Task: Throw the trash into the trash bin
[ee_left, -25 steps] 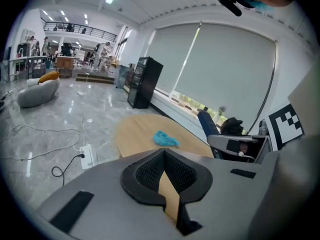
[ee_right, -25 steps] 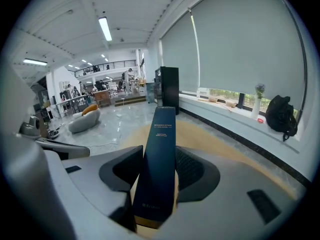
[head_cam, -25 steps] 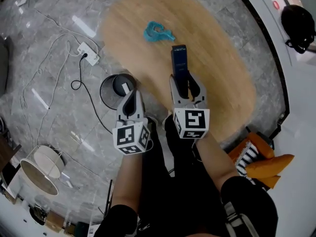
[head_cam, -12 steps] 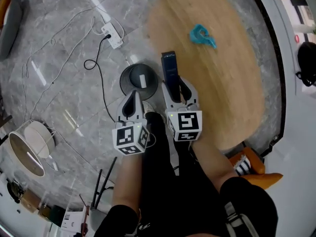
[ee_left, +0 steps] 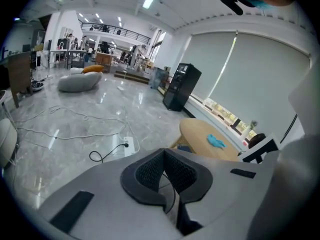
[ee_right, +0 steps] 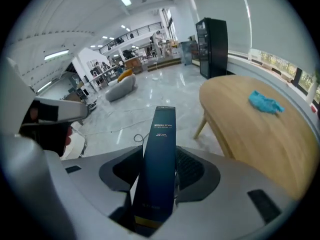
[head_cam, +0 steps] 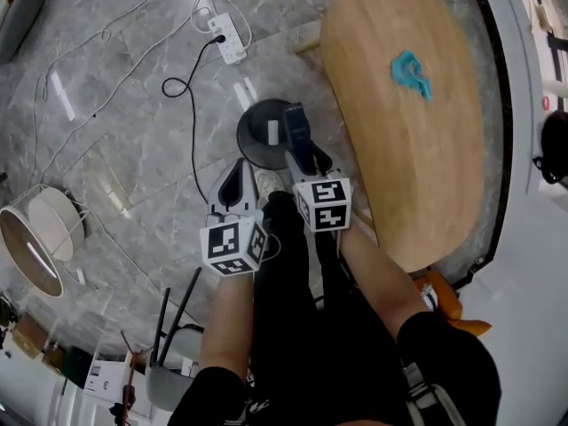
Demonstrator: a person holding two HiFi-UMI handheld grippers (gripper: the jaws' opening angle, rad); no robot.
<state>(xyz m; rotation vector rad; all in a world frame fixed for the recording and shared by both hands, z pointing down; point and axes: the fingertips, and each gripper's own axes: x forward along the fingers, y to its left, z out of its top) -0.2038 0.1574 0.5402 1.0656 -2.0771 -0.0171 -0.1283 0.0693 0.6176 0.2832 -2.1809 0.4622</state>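
My right gripper (head_cam: 303, 155) is shut on a long dark blue box (head_cam: 295, 129), also seen upright between its pads in the right gripper view (ee_right: 159, 164). In the head view the box's far end hangs over the right rim of the round dark trash bin (head_cam: 259, 140) on the floor, which has a white item inside. My left gripper (head_cam: 237, 174) is shut and empty, just below the bin; its pads (ee_left: 150, 173) meet. A crumpled blue piece of trash (head_cam: 410, 73) lies on the wooden table (head_cam: 417, 176).
A white power strip (head_cam: 229, 38) with black and white cables lies on the grey marble floor beyond the bin. A white round lamp shade (head_cam: 35, 238) sits at the left. The person's legs are below the grippers. A black cabinet (ee_right: 212, 46) stands far off.
Both grippers have swung left, off the table and over to the bin. The blue box, earlier above the table top, now hangs over the bin's rim.
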